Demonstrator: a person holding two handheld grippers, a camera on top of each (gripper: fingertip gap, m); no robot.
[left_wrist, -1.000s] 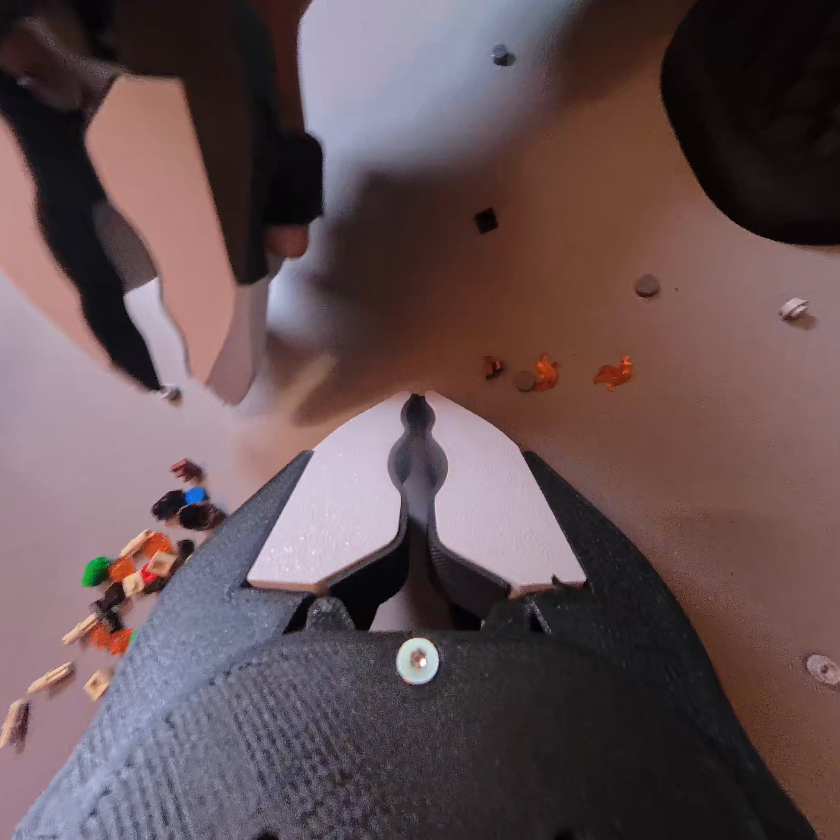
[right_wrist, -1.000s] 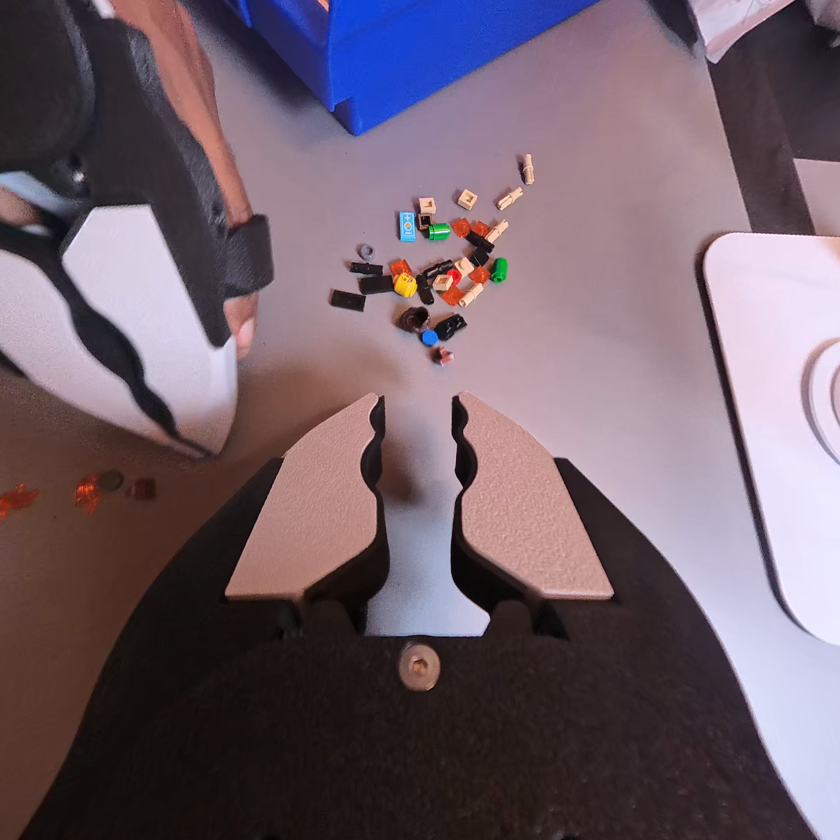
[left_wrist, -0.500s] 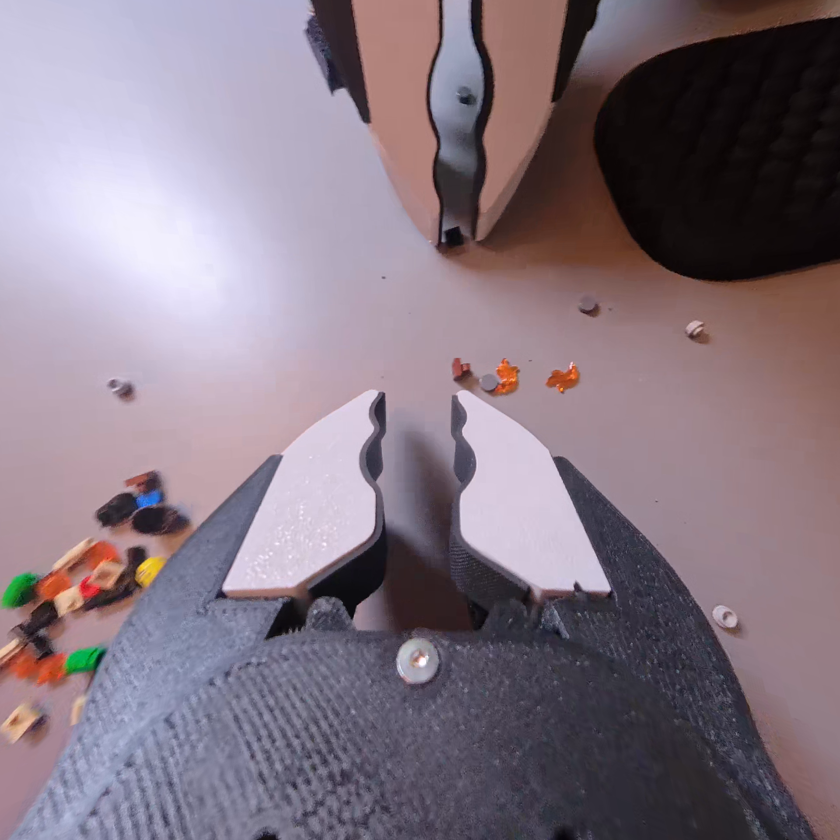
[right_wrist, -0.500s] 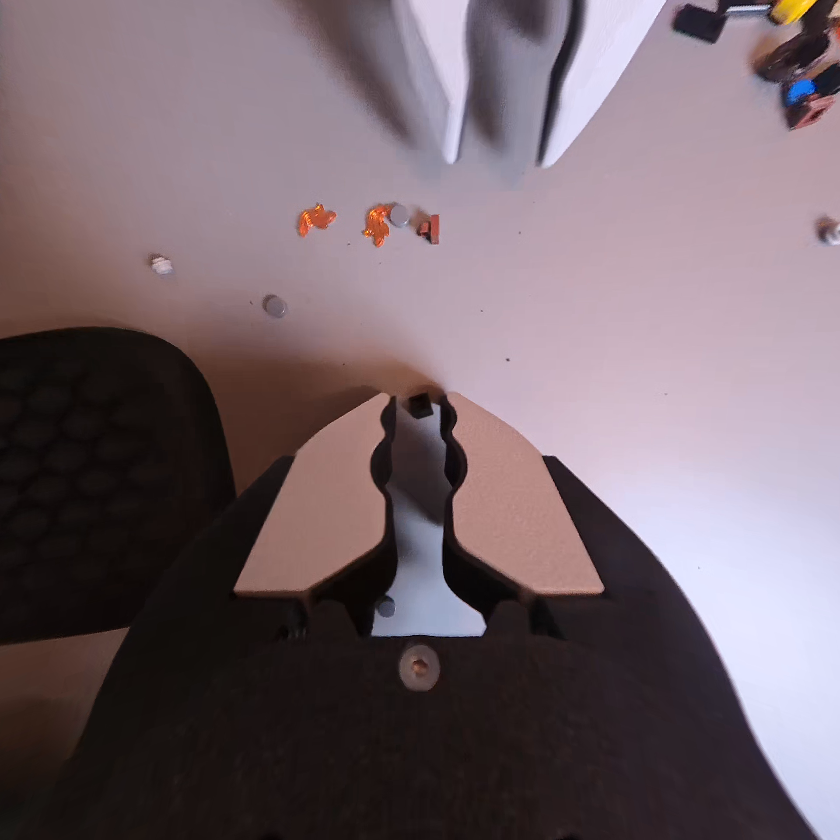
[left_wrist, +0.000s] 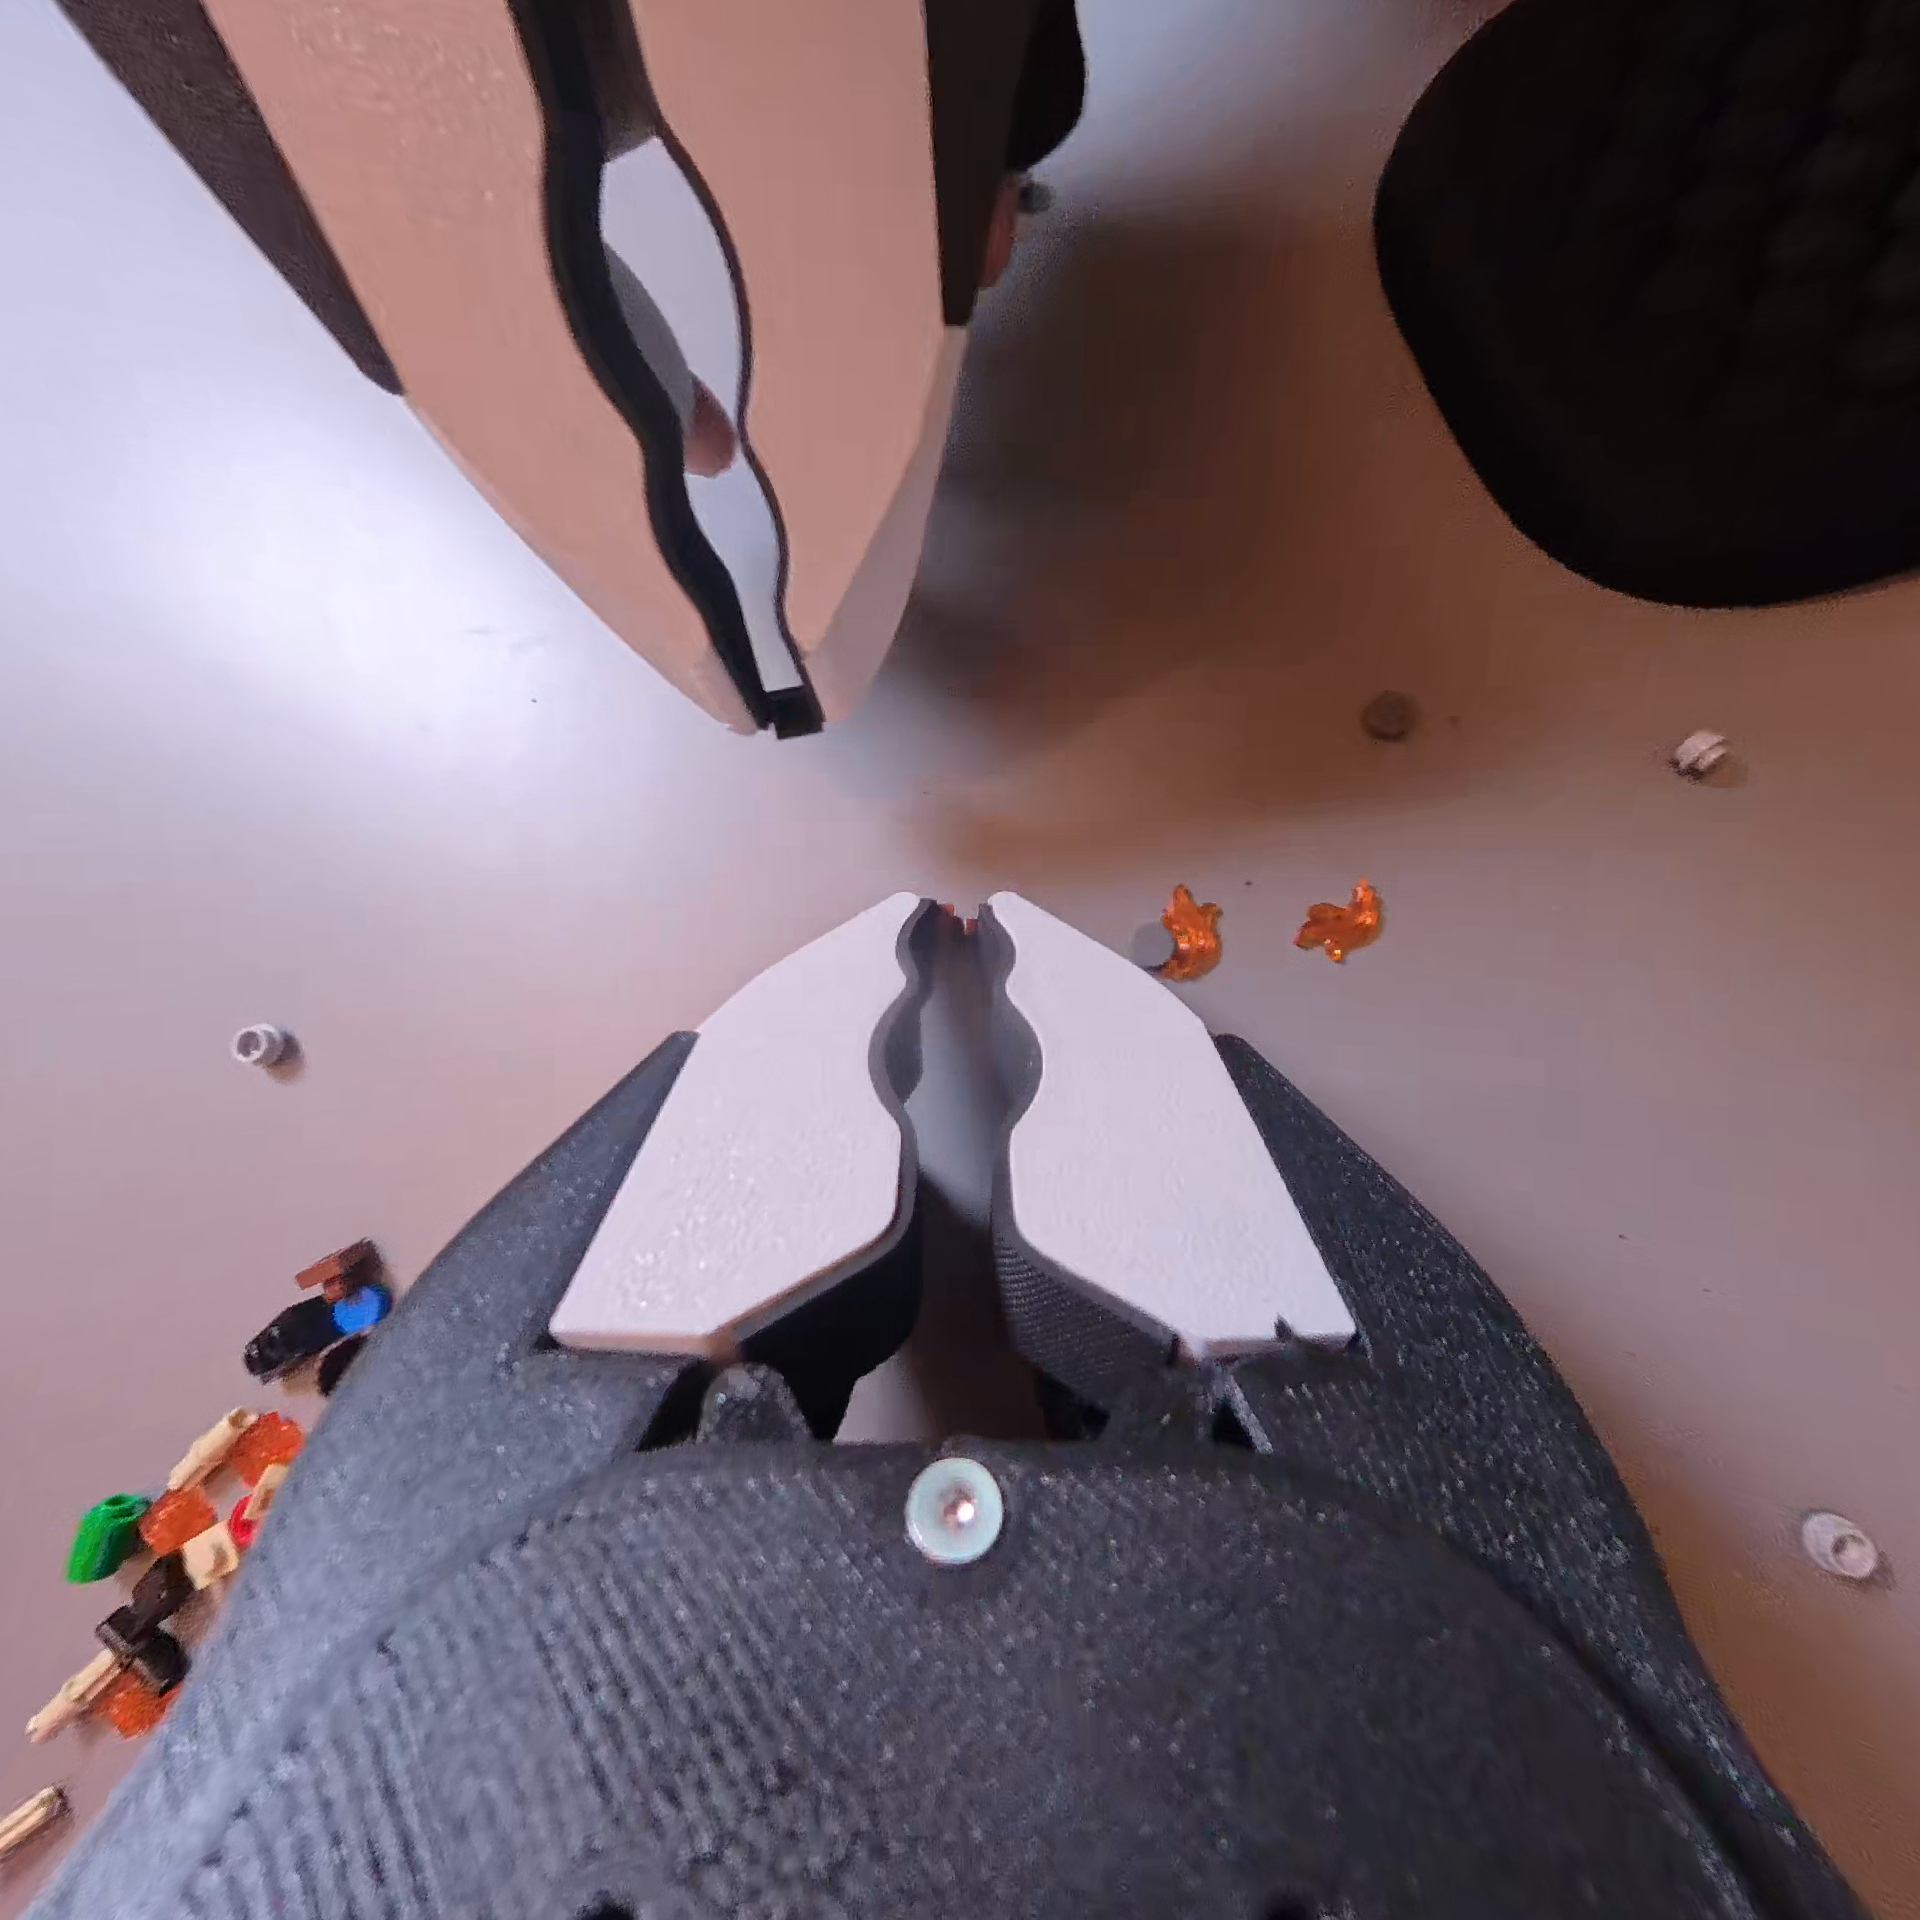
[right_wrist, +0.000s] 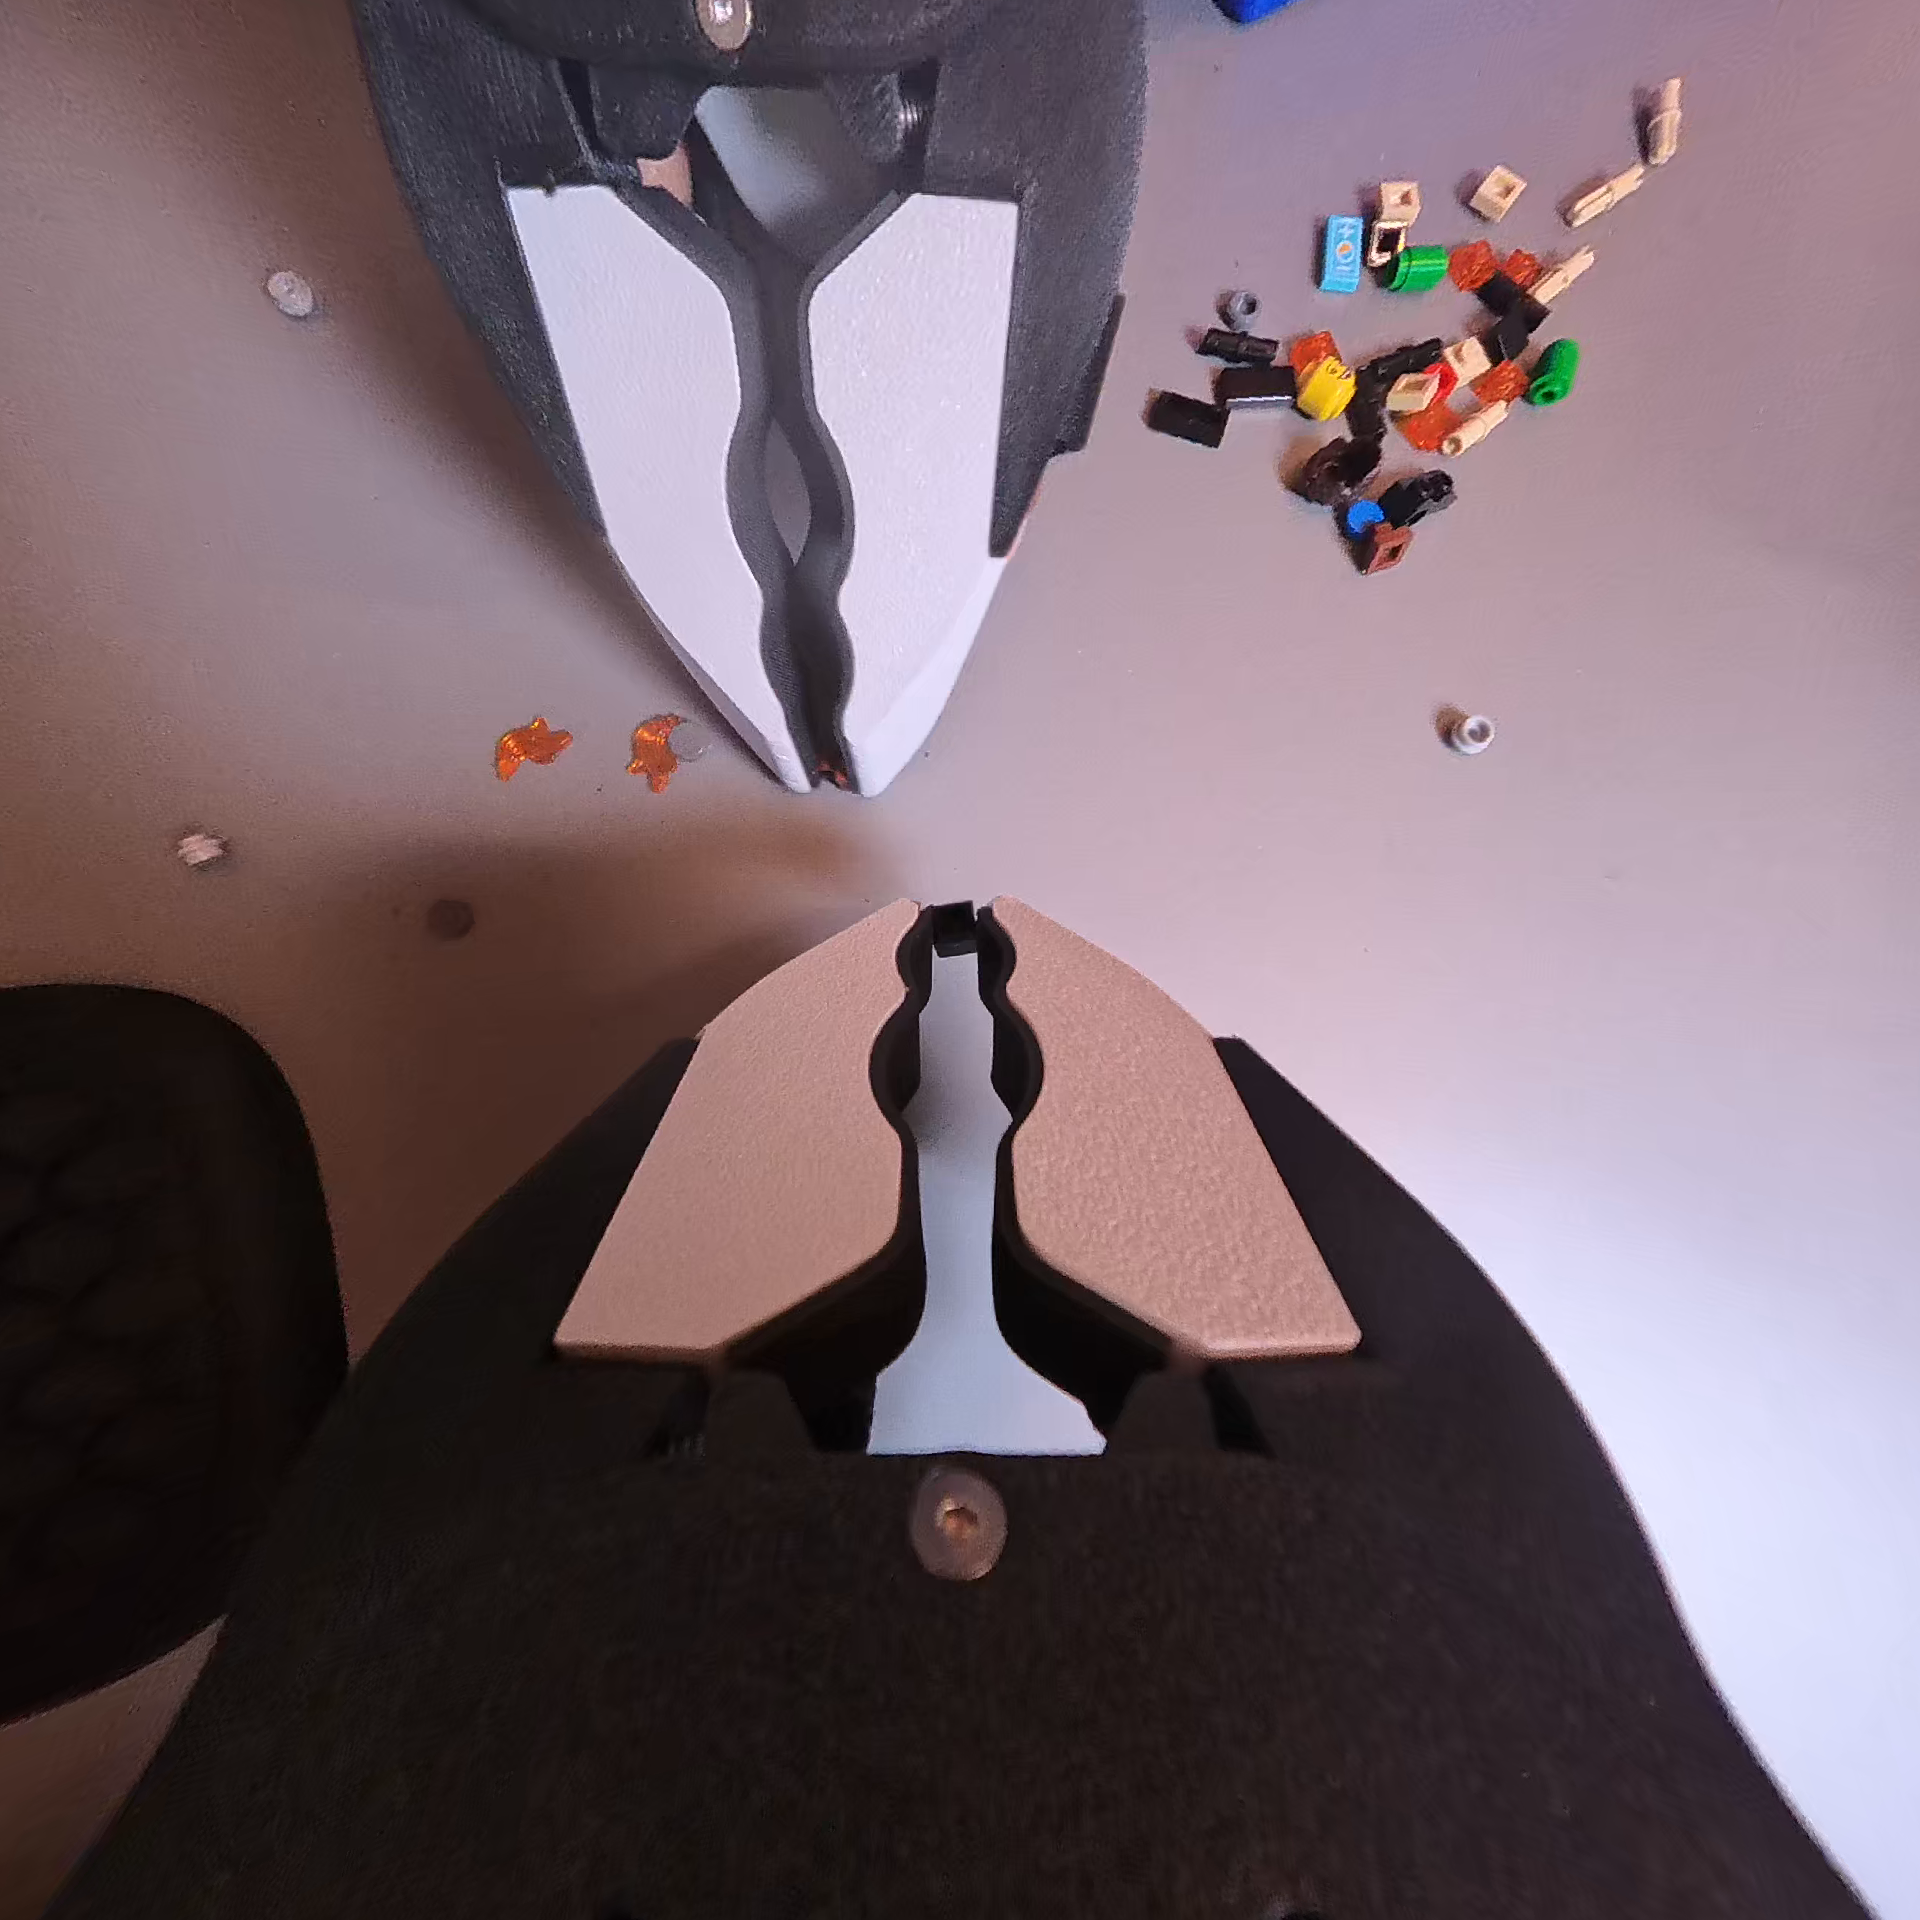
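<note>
My left gripper (left_wrist: 956, 916) is shut on a tiny reddish-brown brick (left_wrist: 963, 922), pinched at the very fingertips just above the grey table (left_wrist: 364, 831). The right wrist view shows the same piece between those tips (right_wrist: 828, 772). My right gripper (right_wrist: 956, 914) is shut on a small black brick (right_wrist: 956, 930) at its tips. It shows in the left wrist view (left_wrist: 787, 719) too, with the black brick (left_wrist: 794, 715) in it. The two grippers point tip to tip, a short way apart.
Two orange flame pieces (left_wrist: 1190, 932) (left_wrist: 1340, 922) and a grey round stud (left_wrist: 1148, 945) lie right of my left tips. A pile of mixed small bricks (right_wrist: 1434, 364) lies off to the side. A black mat (left_wrist: 1683, 291) and scattered grey studs (right_wrist: 1467, 731) are near. My right fingertips sit around 4 cm from my left ones.
My left gripper opened, moved forward and shut on the reddish-brown brick that lay beside the flames. My right gripper closed fully on the black brick and came closer to the left.
</note>
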